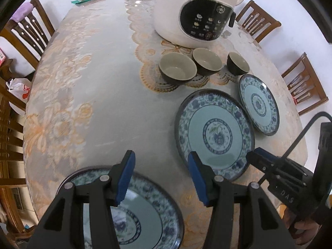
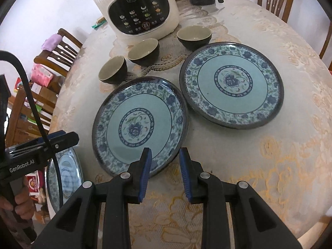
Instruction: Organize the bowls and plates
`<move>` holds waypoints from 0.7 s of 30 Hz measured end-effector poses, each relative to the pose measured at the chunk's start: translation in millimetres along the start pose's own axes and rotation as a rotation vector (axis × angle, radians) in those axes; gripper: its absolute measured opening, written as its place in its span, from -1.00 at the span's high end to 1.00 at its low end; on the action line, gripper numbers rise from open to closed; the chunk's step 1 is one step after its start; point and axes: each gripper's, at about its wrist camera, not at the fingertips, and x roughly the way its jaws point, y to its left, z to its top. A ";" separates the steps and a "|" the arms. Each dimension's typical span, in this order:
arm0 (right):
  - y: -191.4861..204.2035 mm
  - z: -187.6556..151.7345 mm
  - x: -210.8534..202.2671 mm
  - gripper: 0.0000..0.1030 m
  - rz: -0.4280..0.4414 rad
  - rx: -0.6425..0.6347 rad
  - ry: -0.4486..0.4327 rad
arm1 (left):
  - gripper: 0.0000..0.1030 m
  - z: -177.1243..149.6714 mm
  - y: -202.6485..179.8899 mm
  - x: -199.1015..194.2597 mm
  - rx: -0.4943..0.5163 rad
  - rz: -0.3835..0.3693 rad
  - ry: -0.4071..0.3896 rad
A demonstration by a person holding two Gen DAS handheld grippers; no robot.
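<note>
Right wrist view: everything placed against the rice cooker [image 2: 143, 8].
Table [image 2: 280, 145]: oval, under a floral lace cloth; carries all the dishes.
Rice cooker: white, dark control panel, at the far side of the table.
Plates: three blue floral ones. Right plate [image 2: 231, 85] and middle plate [image 2: 140, 125] lie just in front of the cooker, rims near each other; left plate [image 1: 132, 211] lies well away from it, under the left tongs.
Bowls: three dark bowls [image 2: 145, 50] in a row right at the cooker's foot.
Left tongs [image 1: 160, 178]: apart, holding nothing.
Right tongs [image 2: 165, 174]: apart, empty, at the middle plate's near rim.
</note>
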 end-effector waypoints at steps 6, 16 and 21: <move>-6.7 5.5 8.2 0.44 0.001 0.008 0.016 | -0.07 10.2 -6.7 11.6 0.013 -0.004 0.010; -6.5 10.8 16.7 0.44 0.012 0.007 0.032 | -0.07 19.2 -9.9 24.2 0.011 -0.005 0.028; -8.0 11.6 17.2 0.44 0.024 0.008 0.019 | -0.07 24.3 -14.6 30.8 0.030 0.008 0.032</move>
